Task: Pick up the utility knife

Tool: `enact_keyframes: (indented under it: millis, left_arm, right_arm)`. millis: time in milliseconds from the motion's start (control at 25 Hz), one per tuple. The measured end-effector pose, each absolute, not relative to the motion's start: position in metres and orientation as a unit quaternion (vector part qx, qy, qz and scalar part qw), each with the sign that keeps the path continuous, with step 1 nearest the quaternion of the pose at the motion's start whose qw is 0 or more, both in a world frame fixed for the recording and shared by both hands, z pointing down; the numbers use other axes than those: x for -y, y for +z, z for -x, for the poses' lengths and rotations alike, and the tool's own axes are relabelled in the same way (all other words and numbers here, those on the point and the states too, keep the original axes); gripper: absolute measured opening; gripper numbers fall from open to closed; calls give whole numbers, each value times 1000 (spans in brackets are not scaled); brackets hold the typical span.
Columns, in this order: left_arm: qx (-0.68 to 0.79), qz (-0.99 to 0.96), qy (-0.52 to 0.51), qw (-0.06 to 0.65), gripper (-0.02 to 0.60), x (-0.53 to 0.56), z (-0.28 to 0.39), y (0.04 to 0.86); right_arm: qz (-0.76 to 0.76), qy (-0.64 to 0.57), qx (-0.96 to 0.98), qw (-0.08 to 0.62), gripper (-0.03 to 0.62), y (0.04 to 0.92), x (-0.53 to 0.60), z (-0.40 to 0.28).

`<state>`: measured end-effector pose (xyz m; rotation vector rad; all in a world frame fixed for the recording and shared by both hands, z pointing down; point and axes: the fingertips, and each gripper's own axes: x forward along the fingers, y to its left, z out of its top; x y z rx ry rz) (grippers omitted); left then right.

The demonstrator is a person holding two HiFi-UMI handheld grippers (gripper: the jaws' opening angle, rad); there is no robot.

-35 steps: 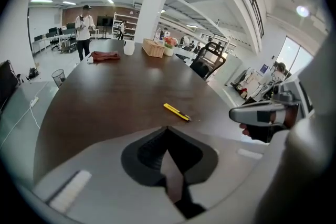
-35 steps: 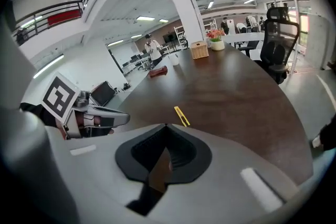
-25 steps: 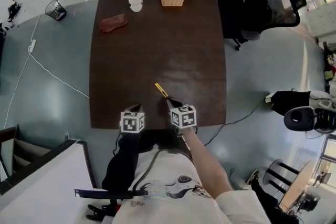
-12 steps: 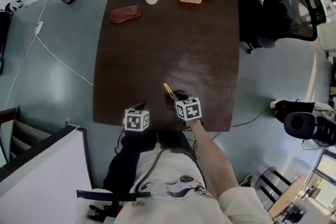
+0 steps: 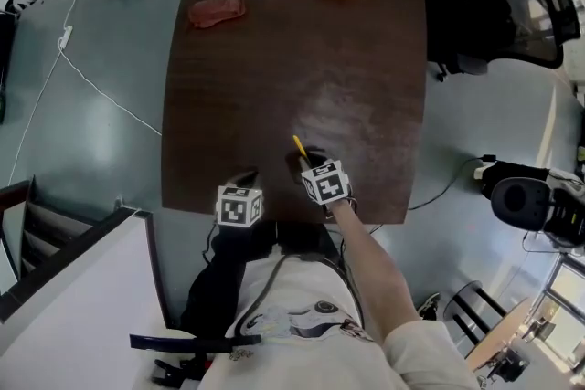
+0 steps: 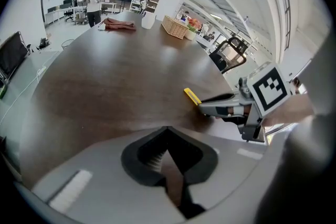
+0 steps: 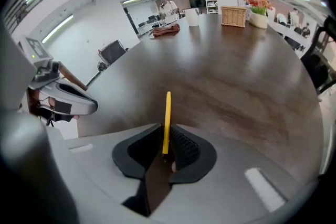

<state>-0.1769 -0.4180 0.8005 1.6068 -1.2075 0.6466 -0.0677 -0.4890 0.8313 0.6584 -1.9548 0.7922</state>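
right tongs [image 7: 167, 140]: closed on the knife [image 7: 167, 113], one ribbed pad pressed against each flat side of it

knife: yellow. It sits at the near edge of the table [image 5: 274, 59], a bit right of centre. Its back end is between the pads and the rest points out toward the far end.

what changed: a second ago the right tongs were sitting back from it and most of the yellow length was showing. Now they've slid forward over it, and in the head view only a short stub pokes out ahead of them.

lifted or not: honestly can't tell. From the left gripper view the tip looks low over the wood.

left tongs [image 6: 167, 157]: closed on nothing, parked at the near edge just left of the right ones, pretty much where they were

what it means: I'd say the grab is made and only the lift is left.

worry: I'm holding it by the back end, so the front could droop or twist once it's up.
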Motion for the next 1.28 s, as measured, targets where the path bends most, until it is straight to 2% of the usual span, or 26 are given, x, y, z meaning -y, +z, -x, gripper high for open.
enact_keyframes:
  millis: [240,360,520,760,1080,1280]
  left_arm:
    - [496,-664,266,492,0,415,177,800]
    - [497,-668,264,488,0,417,178,795]
    - [513,-683,239,462,0,429,187,777]
    - [549,-727,173,374,0,452,219,721]
    - [546,-753,139,339,0,442,232,674]
    - [547,-759,126,331,0,419,221,661]
  right_arm:
    - [-318,251,781,475,51,833,487,70]
    - [-328,272,771,473,47,833,488,70]
    - [-352,294,793,401,46,803,498,67]
    - [-411,317,805,286,46,736,498,45]
    - [-434,308,821,208,46,671,465,41]
    - [-417,270,847,191,46,637,447,37]
